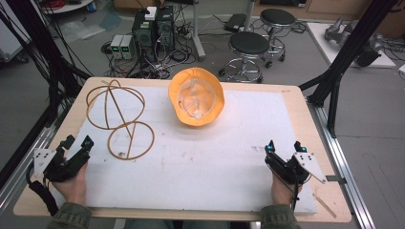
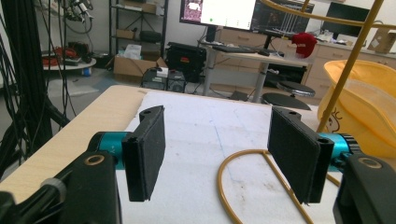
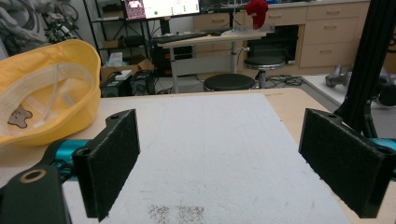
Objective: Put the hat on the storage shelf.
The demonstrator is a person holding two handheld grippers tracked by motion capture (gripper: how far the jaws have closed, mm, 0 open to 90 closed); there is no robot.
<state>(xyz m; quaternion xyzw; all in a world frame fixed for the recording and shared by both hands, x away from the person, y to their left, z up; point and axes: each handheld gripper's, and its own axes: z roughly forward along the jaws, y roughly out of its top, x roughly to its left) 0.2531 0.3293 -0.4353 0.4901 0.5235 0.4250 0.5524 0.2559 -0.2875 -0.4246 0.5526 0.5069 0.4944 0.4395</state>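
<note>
We are working over a white foam board (image 1: 200,157) on the wooden table (image 1: 296,102). The yellow fabric bucket hat (image 1: 196,97) is lying upside down at its far middle, the brass-coloured wire stand (image 1: 119,117) far left. We are holding the left gripper (image 1: 79,143) and right gripper (image 1: 285,145) wide, both empty.

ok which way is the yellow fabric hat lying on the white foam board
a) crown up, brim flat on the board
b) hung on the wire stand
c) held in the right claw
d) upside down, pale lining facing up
d: the yellow fabric hat lies with its opening and pale lining upward on the white foam board, apart from the gold wire stand and both claws.
</note>
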